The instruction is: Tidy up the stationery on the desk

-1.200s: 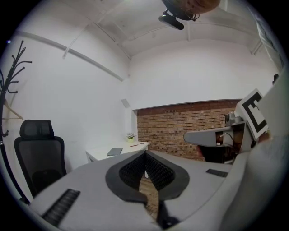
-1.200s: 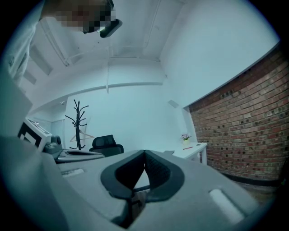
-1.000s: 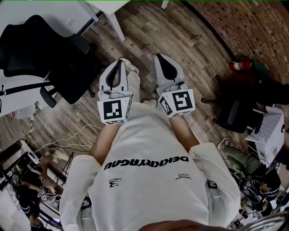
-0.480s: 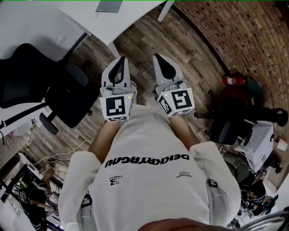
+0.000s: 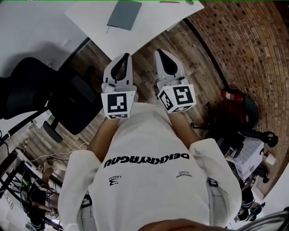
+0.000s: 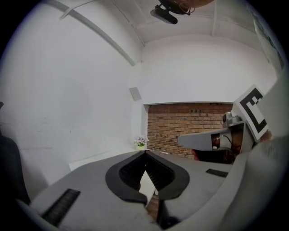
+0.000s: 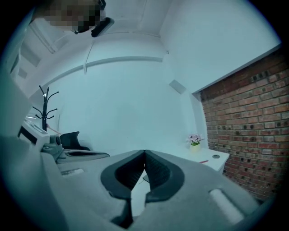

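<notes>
The stationery lies on the white desk (image 5: 144,25) ahead: a grey notebook (image 5: 124,13) near its edge, and farther along a red pen (image 7: 202,161) and a small round item (image 7: 216,156) near a flower pot (image 7: 195,140). Nothing looks tidied yet, so the whole job appears to remain. The left gripper (image 5: 128,56) and right gripper (image 5: 159,52) are side by side before the person's chest, pointing roughly level toward the desk, short of it over the wooden floor (image 5: 144,67). Both pairs of fingers (image 6: 131,173) are clenched together on nothing.
</notes>
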Motion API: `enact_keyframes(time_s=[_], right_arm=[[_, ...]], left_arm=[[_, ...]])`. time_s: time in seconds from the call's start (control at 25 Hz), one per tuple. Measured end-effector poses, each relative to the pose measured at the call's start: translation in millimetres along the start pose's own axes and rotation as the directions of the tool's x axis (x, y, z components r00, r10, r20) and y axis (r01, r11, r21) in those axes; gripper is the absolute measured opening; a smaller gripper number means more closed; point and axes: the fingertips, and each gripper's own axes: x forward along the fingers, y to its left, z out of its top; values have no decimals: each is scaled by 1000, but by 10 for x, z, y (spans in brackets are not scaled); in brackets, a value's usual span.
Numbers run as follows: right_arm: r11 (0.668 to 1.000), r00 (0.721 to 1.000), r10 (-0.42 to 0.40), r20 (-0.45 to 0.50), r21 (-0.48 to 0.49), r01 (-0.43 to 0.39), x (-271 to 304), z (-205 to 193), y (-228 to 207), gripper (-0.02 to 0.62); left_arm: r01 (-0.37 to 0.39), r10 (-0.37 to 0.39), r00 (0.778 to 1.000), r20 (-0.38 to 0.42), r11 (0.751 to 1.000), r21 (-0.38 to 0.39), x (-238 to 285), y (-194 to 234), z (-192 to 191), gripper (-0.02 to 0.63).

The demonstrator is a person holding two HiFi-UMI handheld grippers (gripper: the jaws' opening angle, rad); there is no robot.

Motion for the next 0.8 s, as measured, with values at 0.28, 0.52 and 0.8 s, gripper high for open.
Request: enact_keyframes(time_s=[0.28, 0.52, 0.8], right_arm=[[999, 999, -29, -29, 32, 30, 471, 8, -203, -3], [999, 998, -15, -55, 30, 16, 775, 23, -352, -2], [998, 995, 50, -81, 30, -48, 1299, 91, -644, -2]], left_arm=[[-16, 17, 999, -51, 1000, 15, 420, 359, -40, -2], [-41, 42, 995, -94, 999, 12, 743, 545, -79, -2], [-99, 100, 982, -157, 995, 19, 1264, 730, -150, -2]])
